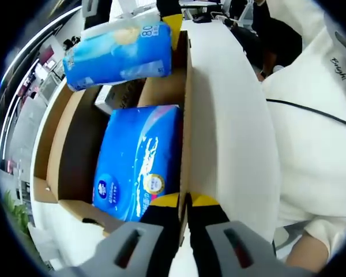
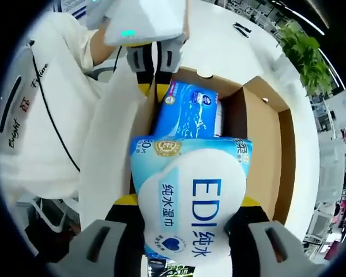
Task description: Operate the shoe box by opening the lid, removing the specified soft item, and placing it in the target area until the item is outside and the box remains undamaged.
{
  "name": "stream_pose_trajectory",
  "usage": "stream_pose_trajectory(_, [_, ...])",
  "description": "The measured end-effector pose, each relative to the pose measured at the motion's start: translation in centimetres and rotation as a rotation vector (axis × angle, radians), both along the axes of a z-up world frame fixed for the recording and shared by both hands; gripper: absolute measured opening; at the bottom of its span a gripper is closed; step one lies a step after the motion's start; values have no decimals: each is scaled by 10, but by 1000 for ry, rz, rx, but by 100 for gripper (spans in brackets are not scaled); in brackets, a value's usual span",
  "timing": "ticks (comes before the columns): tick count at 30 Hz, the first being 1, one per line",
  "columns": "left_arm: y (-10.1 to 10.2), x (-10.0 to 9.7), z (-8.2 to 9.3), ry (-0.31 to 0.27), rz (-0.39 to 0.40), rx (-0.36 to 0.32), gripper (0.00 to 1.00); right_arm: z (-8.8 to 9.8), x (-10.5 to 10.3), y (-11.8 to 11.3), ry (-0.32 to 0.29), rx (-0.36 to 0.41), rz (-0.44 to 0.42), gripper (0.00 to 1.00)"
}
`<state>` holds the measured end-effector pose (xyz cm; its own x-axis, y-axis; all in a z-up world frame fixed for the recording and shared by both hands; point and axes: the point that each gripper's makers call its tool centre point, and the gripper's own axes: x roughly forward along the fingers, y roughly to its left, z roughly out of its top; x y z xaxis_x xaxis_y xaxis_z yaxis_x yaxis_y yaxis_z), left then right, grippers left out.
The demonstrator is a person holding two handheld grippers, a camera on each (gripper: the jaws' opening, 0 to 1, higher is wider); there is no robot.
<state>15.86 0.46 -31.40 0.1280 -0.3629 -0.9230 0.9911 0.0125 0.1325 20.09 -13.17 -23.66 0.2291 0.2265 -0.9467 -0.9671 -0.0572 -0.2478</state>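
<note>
Wet-wipe pack lifted above the open shoe box

In the left gripper view our left gripper (image 1: 183,209) has its fingers pinched nearly shut on the edge of the cardboard shoe box (image 1: 69,150), where it meets the white lid (image 1: 230,127); a dark blue tissue pack (image 1: 139,158) lies inside. In the right gripper view our right gripper (image 2: 190,216) holds its fingers spread wide around the light blue wet-wipe pack (image 2: 193,196), above the box on the white desk (image 2: 219,34).

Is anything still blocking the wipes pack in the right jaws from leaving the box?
Nothing visible: the wipes pack is lifted above the open box, lid held back by the left gripper.
</note>
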Motion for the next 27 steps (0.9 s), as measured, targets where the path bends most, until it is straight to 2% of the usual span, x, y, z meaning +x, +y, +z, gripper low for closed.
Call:
stream_pose_trajectory(2, [0,0,0,0,-1,0,4,2,3,-1,-28,8,-6,57])
stream_pose_trajectory(5, [0,0,0,-1,0,0,4,-1,2,-6,-84,-31,31,57])
stream_pose_trajectory(7, [0,0,0,5,2,1,4,6,5,-3,-95,13,14,57])
stream_pose_trajectory(10, [0,0,0,8,2,2,4,13,2,-5,-83,10,8,57])
stream_pose_trajectory(13, [0,0,0,1,0,-1,4,8,-4,-3,-87,26,31,57])
stream_pose_trajectory(15, [0,0,0,2,2,1,4,9,-3,-4,-79,52,14,57])
stream_pose_trajectory(17, [0,0,0,2,0,0,4,9,-4,-10,-52,38,-18,57])
stream_pose_trajectory(20, [0,0,-1,6,3,3,4,13,-3,-19,-83,18,-2,57])
stream_pose_trajectory(22, [0,-1,-1,6,4,2,4,16,-3,-20,-62,57,-43,57])
stream_pose_trajectory(24, [0,-1,-1,4,4,0,4,21,0,-20,-77,70,-23,57])
stream_pose_trajectory(27, [0,0,-1,9,7,3,4,22,0,-24,-79,50,-31,57])
